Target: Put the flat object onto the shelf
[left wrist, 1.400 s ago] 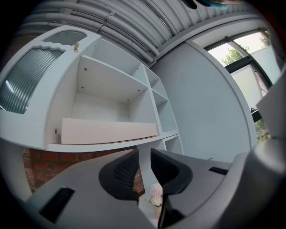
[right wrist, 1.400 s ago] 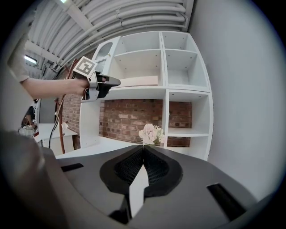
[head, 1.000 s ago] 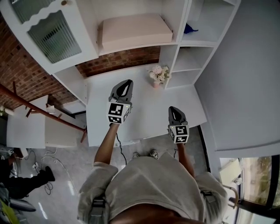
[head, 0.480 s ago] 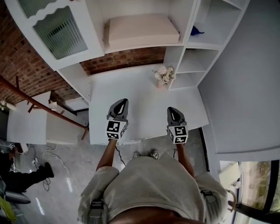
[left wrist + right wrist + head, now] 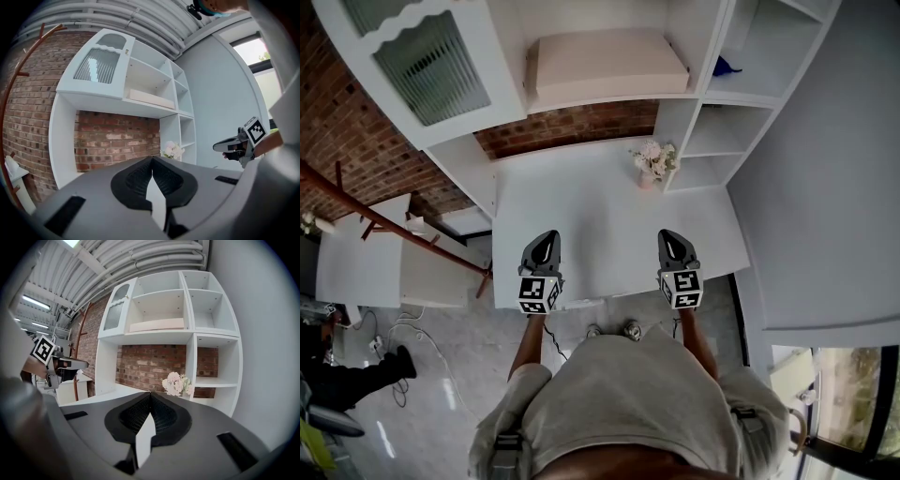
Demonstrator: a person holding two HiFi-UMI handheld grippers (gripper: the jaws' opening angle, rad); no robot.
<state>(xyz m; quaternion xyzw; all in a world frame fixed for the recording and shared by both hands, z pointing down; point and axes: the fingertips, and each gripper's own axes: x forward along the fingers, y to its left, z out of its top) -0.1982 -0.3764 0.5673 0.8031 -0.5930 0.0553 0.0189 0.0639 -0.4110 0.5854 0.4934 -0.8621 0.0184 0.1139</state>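
The flat beige slab (image 5: 605, 61) lies on the wide upper shelf (image 5: 609, 97) of the white wall unit; it also shows in the left gripper view as the slab (image 5: 150, 98) and in the right gripper view as the slab (image 5: 157, 325). My left gripper (image 5: 546, 239) hangs over the desk's front left edge, jaws shut and empty. My right gripper (image 5: 668, 236) is level with it at the front right, also shut with nothing in it. In their own views the left gripper (image 5: 152, 159) and the right gripper (image 5: 150, 394) both show pads pressed together.
A white desk top (image 5: 600, 202) lies below the shelves, with a small vase of pale flowers (image 5: 652, 161) at its back right. A glass-fronted cabinet door (image 5: 417, 61) stands at the upper left. Open cubbies (image 5: 717, 131) rise on the right; one holds a blue thing (image 5: 724, 66). A red rack (image 5: 384, 225) stands left.
My left gripper has drawn back from over the middle of the desk to its front left edge. The right gripper has stayed where it was.
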